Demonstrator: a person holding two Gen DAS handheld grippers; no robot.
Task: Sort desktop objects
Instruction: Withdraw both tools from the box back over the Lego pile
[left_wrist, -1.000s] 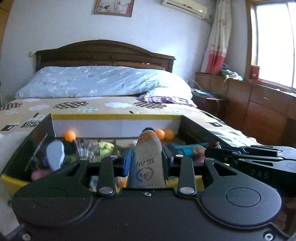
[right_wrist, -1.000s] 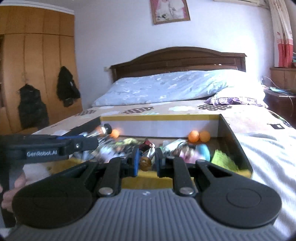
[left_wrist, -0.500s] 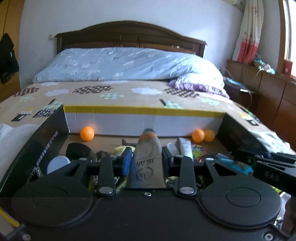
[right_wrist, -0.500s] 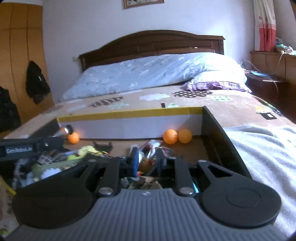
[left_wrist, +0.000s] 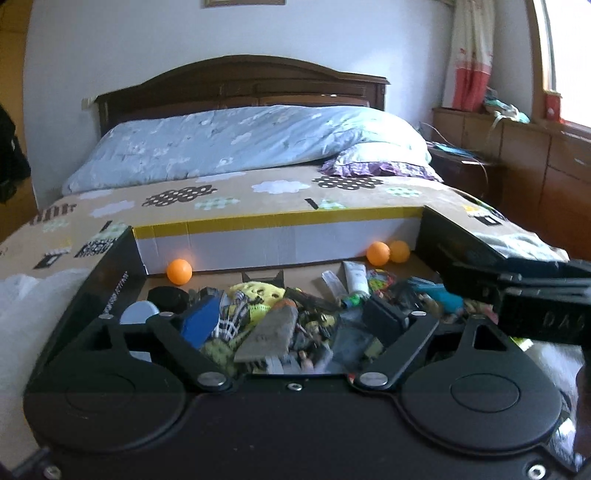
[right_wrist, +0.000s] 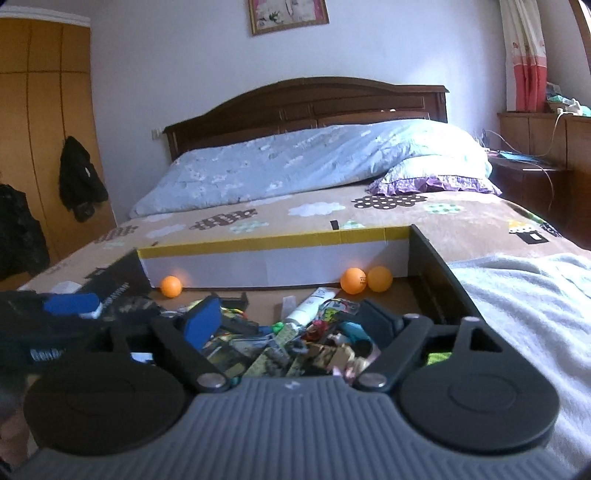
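A cardboard box (left_wrist: 280, 236) with a yellow-taped rim lies on the bed, filled with a heap of small objects. My left gripper (left_wrist: 293, 321) hangs over the heap and its jaws are opening wide. A grey tube with an orange cap (left_wrist: 273, 332) lies tilted on the pile between them, and neither pad touches it. My right gripper (right_wrist: 291, 321) is also opening over the heap, with only loose clutter below it and nothing pressed by its pads. Orange balls (left_wrist: 179, 271) (right_wrist: 352, 280) rest against the far wall. A white tube (right_wrist: 312, 304) lies near them.
The other gripper's black body juts in at the right edge (left_wrist: 517, 295) of the left wrist view and at the left edge (right_wrist: 55, 325) of the right wrist view. A white blanket (right_wrist: 517, 295) lies right of the box. Beyond are a blue quilt (left_wrist: 240, 144) and wooden cabinets (left_wrist: 535, 155).
Both grippers' jaws have spread apart. The grey tube has left the left pads and tipped onto the heap. The small brown item no longer sits between the right pads.
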